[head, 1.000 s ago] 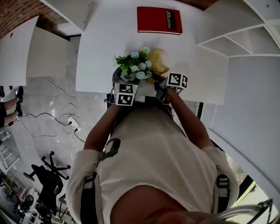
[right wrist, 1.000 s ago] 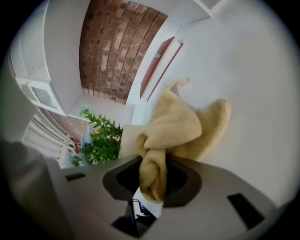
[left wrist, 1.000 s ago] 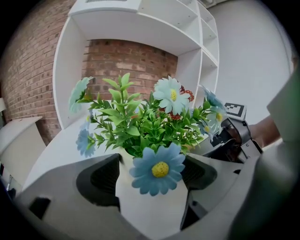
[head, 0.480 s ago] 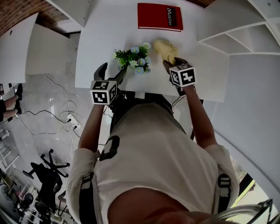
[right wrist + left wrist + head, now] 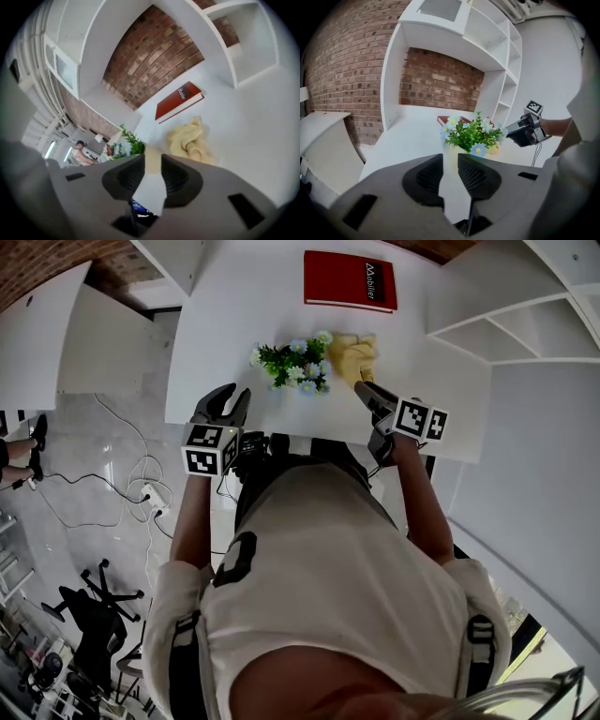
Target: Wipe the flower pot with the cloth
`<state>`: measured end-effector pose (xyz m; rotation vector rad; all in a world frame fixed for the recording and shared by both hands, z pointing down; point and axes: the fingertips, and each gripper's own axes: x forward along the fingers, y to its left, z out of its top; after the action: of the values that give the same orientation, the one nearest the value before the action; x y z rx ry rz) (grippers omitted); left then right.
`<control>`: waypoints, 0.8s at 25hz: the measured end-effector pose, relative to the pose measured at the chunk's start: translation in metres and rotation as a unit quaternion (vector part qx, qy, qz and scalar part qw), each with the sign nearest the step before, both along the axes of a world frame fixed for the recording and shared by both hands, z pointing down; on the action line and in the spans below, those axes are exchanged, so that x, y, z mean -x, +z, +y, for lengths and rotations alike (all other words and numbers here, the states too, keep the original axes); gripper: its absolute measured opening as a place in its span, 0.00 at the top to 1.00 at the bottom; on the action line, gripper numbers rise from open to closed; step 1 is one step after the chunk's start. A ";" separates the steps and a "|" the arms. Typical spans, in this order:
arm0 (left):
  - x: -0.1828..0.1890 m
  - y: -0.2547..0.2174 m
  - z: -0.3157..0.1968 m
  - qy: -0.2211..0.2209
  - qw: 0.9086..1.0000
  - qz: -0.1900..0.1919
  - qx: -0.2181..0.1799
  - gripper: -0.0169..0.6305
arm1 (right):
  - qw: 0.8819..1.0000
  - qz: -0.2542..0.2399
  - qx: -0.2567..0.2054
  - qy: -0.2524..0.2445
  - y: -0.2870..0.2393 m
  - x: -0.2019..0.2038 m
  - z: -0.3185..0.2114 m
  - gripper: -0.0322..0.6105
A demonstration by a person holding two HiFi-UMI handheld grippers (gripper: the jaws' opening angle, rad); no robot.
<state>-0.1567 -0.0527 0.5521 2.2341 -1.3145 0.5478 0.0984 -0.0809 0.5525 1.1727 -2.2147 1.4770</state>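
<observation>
One white table [image 5: 234,306] carries everything we inspected. Largest on it is a red book [image 5: 349,279], lying flat at the far edge.

Next come two grippers, both held clear of the goods near the table's near edge. On the left gripper [image 5: 230,395] the jaws have just been closing; a narrow gap shows, with nothing between them. On the right gripper [image 5: 364,388] the jaws have just been opening, and they too stand slightly apart and empty (its tips point toward the cloth, short of touching it).

We found the flower pot [image 5: 298,367] upright mid-table, beyond and between the grippers. Green leaves and pale blue blooms hide most of it.

A yellow cloth [image 5: 354,354] lies crumpled just right of the pot. We cannot tell whether they touch.
</observation>
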 end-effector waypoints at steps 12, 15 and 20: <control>-0.029 -0.031 0.020 0.097 0.991 0.090 -0.006 0.94 | 0.992 -0.070 -0.066 -0.087 -0.070 0.087 0.062 0.93; -0.047 -0.029 0.032 0.122 0.988 0.099 0.003 0.94 | 0.988 -0.088 -0.063 -0.106 -0.072 0.105 0.081 0.93; -0.063 -0.026 0.048 0.138 0.988 0.071 0.001 0.94 | 0.985 -0.096 -0.058 -0.132 -0.069 0.112 0.099 0.93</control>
<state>-0.0936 -0.0044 0.5259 2.4210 -0.9398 0.4751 -0.0138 0.0185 0.4839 0.7544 -2.4991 1.4189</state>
